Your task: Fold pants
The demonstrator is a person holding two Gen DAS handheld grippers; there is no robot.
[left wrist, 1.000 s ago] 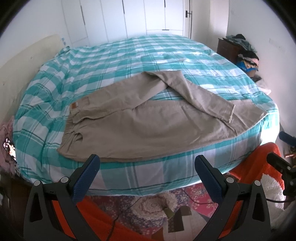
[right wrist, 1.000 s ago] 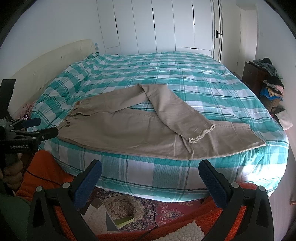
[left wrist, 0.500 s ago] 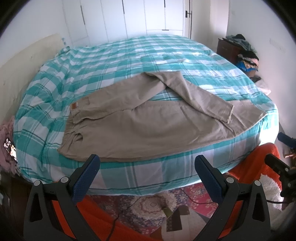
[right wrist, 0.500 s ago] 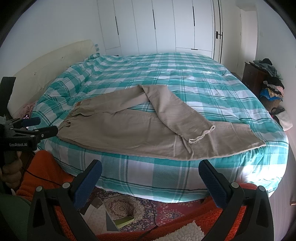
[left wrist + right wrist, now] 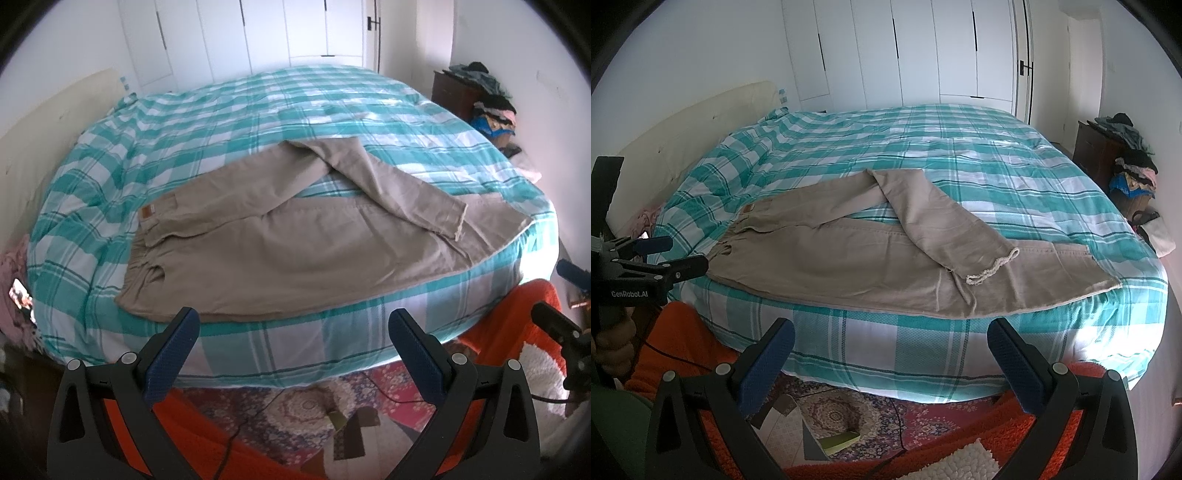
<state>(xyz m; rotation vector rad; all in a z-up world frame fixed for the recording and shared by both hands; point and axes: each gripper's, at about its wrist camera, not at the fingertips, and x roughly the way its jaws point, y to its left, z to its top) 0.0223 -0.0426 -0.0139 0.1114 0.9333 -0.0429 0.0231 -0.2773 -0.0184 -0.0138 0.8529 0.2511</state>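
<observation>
Beige pants [image 5: 258, 243] [image 5: 849, 254] lie flat along the near edge of the bed, waistband to the left. The far leg is bent back across the near leg, its frayed hem [image 5: 993, 266] resting near the right end. My left gripper [image 5: 293, 332] is open, held off the bed's front edge below the waistband end. My right gripper [image 5: 890, 343] is open too, in front of the bed below the legs. Neither touches the cloth. The left gripper's body [image 5: 646, 273] appears at the left of the right wrist view.
The bed [image 5: 258, 110] carries a teal and white checked cover. White wardrobe doors [image 5: 923, 48] stand behind it. A dark cabinet heaped with clothes [image 5: 1126, 158] is at the right. A patterned rug [image 5: 295, 406] and an orange mat [image 5: 960, 450] cover the floor below.
Both views have shifted only slightly; the pants lie as before and both grippers stay open.
</observation>
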